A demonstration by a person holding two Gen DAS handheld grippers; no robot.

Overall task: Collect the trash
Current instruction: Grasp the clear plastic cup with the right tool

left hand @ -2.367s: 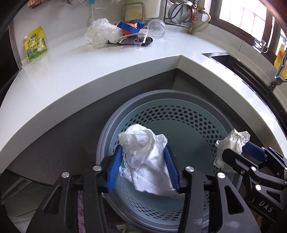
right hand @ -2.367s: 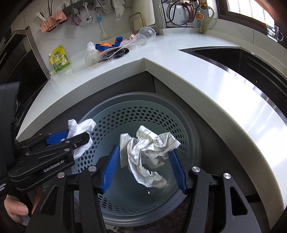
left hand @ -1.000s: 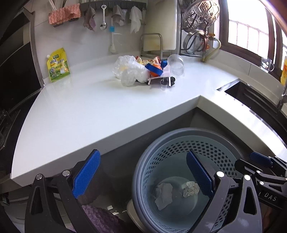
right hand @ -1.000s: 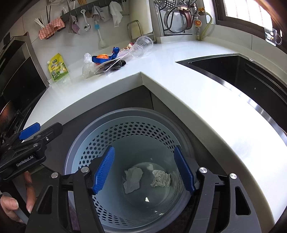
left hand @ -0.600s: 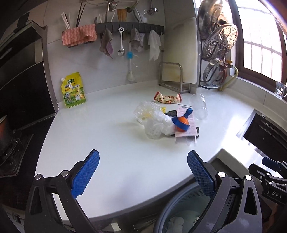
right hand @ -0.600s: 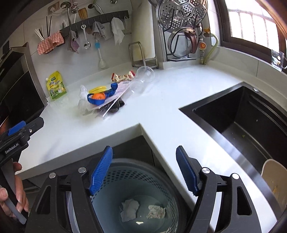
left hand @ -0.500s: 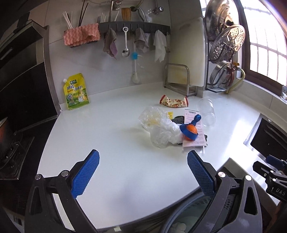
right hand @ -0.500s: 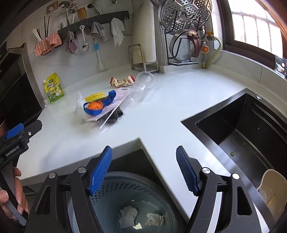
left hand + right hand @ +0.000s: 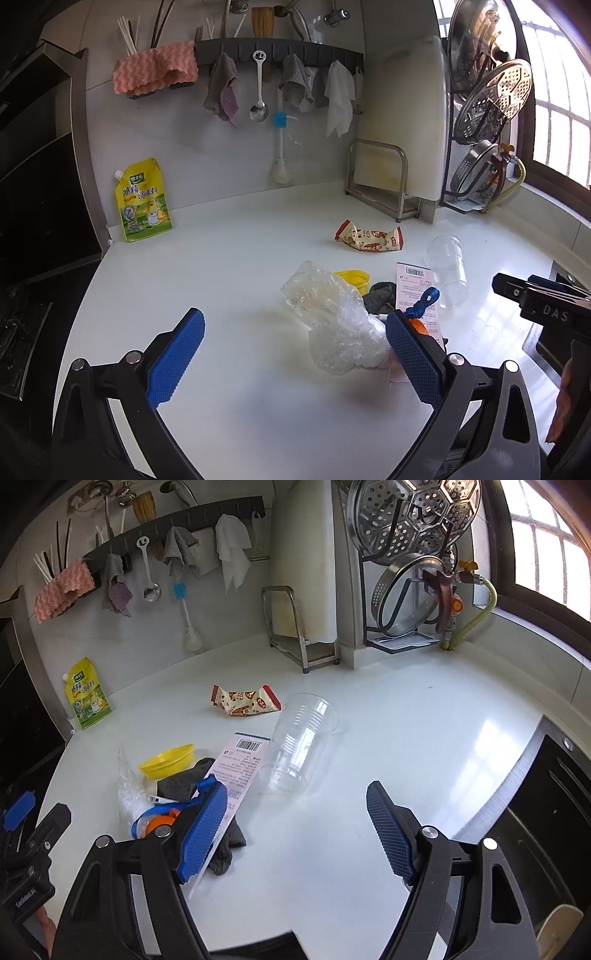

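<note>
A heap of trash lies on the white counter [image 9: 229,280]: a crumpled clear plastic bag [image 9: 332,321], a yellow lid [image 9: 168,760], a dark cloth [image 9: 184,779], a barcoded paper card [image 9: 240,768] and a blue-and-orange item [image 9: 155,823]. A clear plastic cup [image 9: 299,746] lies on its side, with a snack wrapper [image 9: 245,701] behind it. My left gripper [image 9: 294,314] is open, and the bag sits by its right pad. My right gripper [image 9: 297,786] hangs just short of the cup, its jaws opening, with nothing gripped.
A yellow seasoning pouch [image 9: 142,201] leans on the back wall. A cutting-board stand [image 9: 384,184] and a rack of steamer lids [image 9: 413,590] fill the back corner. The black sink [image 9: 546,812] is on the right and a stove [image 9: 22,325] on the left.
Both grippers rose from above the bin and came over the counter. The bin dropped out of view, the trash heap is closer, and the right jaws stand a little wider.
</note>
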